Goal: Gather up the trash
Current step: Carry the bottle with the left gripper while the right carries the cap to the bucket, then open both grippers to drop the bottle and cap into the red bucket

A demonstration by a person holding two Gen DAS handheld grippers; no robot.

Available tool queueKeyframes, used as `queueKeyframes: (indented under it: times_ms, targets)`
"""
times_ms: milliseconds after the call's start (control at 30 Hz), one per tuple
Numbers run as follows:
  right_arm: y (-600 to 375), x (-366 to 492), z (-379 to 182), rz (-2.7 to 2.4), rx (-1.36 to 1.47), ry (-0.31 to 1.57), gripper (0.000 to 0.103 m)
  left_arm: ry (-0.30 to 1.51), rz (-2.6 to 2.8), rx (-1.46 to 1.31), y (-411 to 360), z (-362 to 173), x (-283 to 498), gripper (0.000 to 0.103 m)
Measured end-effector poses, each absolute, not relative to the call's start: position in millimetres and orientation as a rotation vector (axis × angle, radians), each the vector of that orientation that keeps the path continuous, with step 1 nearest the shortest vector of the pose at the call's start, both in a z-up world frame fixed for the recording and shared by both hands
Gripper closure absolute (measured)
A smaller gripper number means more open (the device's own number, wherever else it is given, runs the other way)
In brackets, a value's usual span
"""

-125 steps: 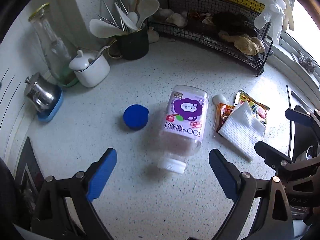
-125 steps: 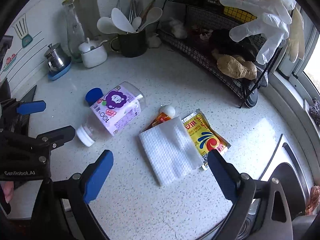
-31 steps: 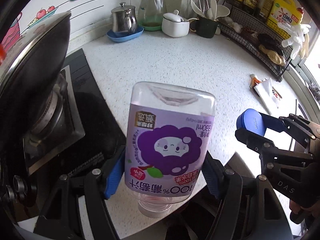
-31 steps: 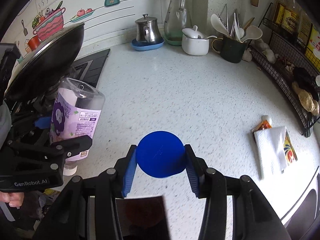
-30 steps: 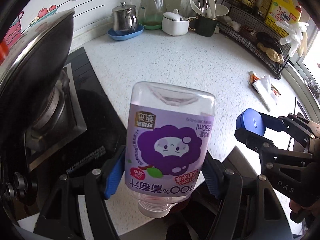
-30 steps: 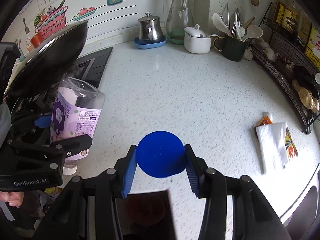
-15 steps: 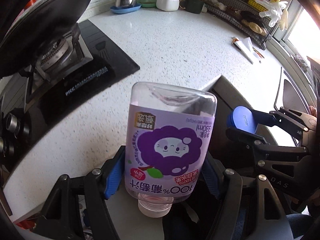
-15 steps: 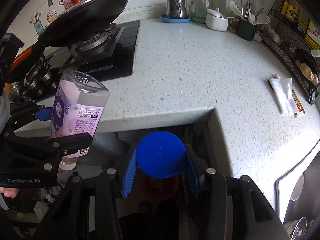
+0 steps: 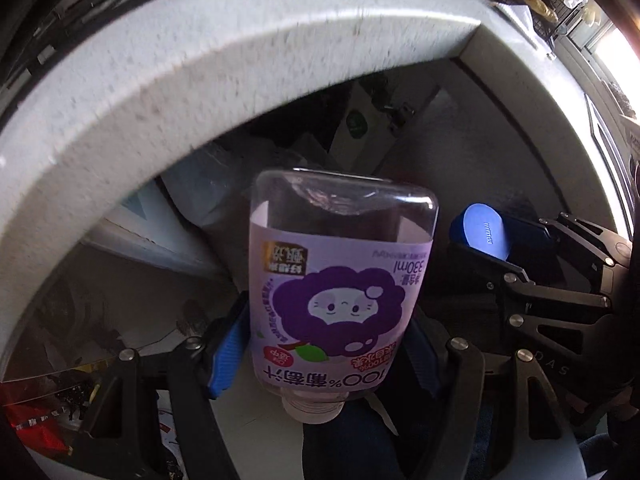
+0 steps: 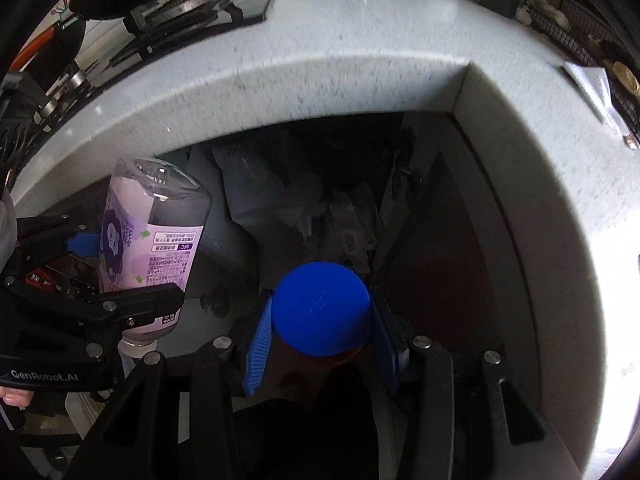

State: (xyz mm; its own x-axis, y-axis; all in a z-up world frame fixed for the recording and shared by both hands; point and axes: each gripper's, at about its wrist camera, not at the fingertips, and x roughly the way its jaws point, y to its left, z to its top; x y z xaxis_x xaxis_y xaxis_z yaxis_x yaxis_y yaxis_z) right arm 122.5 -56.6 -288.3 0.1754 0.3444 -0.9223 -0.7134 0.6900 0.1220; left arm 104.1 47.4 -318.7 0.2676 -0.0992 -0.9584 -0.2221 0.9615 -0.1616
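Left wrist view, left to right: the speckled countertop (image 9: 200, 52) arcs across the upper left of the frame, with a dark recess below it. At centre frame the left gripper (image 9: 320, 344) pinches the juice bottle (image 9: 340, 280) between its blue pads, gripping the lower label area. The bottle is inverted, with the open neck at lower centre and the clear base toward the recess. At centre right, the blue cap (image 9: 482, 232) sits in the other tool.

Right wrist view, left to right: the bottle appears at centre left, tilted, clamped in the left tool. At lower centre the right gripper (image 10: 322, 332) pinches the cap (image 10: 320, 308) by its rim, one finger on each side. Behind the cap, at mid frame, crumpled plastic bags (image 10: 304, 204) fill the dark space under the counter edge. A white tissue (image 10: 588, 84) lies on the counter at upper right.

Step in hand, as judged: transport of both items to a disposal point below the counter. The receptacle itself cannot be identified clearly. The next move calls for positioning each item over the opening, then spreading the fingers to release. The tissue appears to remain for collection.
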Motion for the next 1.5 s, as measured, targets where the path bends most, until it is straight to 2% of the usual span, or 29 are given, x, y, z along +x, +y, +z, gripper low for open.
queueKeyframes:
  times_ms: [767, 967, 1133, 1167, 1200, 1233, 1500]
  targets:
    - [-50, 151, -573, 0.698, -0.393, 1.356, 0.06, 1.432, -0.002, -0.402, 40, -621, 138, 0.036]
    - [-63, 154, -609, 0.674, -0.408, 1.4, 0.06, 1.461, -0.037, -0.366, 28, -650, 147, 0.036]
    - [-68, 155, -617, 0.655, -0.404, 1.425, 0.06, 1.493, -0.049, -0.354, 22, -656, 151, 0.035]
    - [-68, 155, -618, 0.656, -0.405, 1.43, 0.06, 1.496, -0.051, -0.358, 23, -657, 151, 0.033]
    - [-69, 155, -618, 0.659, -0.402, 1.435, 0.06, 1.493, -0.048, -0.357, 24, -658, 152, 0.024]
    - [-69, 155, -618, 0.663, -0.401, 1.437, 0.06, 1.488, -0.045, -0.352, 27, -660, 153, 0.021]
    - [-56, 153, -623, 0.704, -0.433, 1.427, 0.06, 1.495, 0.019, -0.363, 48, -661, 146, 0.018]
